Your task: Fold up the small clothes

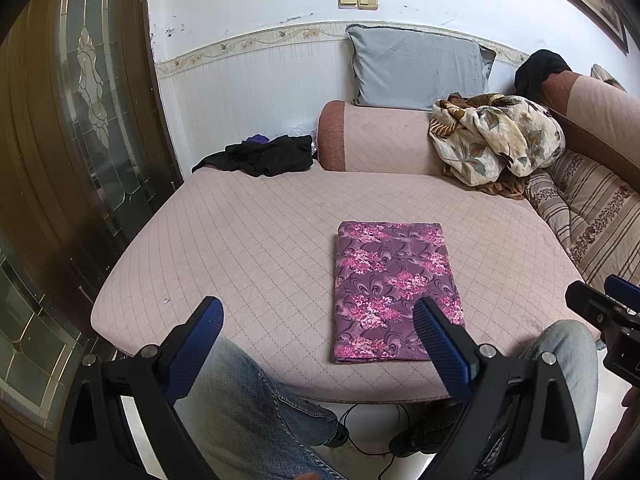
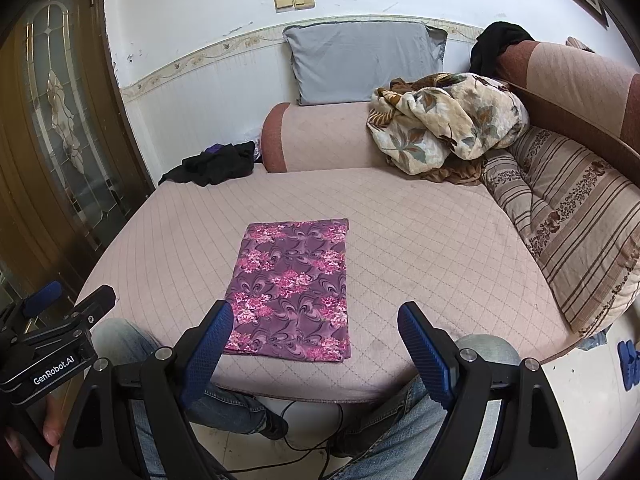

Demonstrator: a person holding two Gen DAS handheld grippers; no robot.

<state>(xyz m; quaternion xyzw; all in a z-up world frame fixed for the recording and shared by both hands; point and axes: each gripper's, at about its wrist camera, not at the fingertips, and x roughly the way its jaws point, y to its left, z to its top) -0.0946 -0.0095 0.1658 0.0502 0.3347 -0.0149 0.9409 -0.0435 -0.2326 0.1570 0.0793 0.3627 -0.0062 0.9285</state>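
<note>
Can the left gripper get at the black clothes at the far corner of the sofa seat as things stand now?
Probably yes, with a long reach. The left gripper is open and empty, and the black clothes lie uncovered on the seat. Only bare seat lies between; the folded purple cloth sits off to the side.

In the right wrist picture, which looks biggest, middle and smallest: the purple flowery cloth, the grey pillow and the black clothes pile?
1. and 2. Grey pillow and purple flowery cloth look about alike; the cloth lies nearer the camera, so I won't rank them.
3. Black clothes pile, clearly smallest, though far back.
</note>
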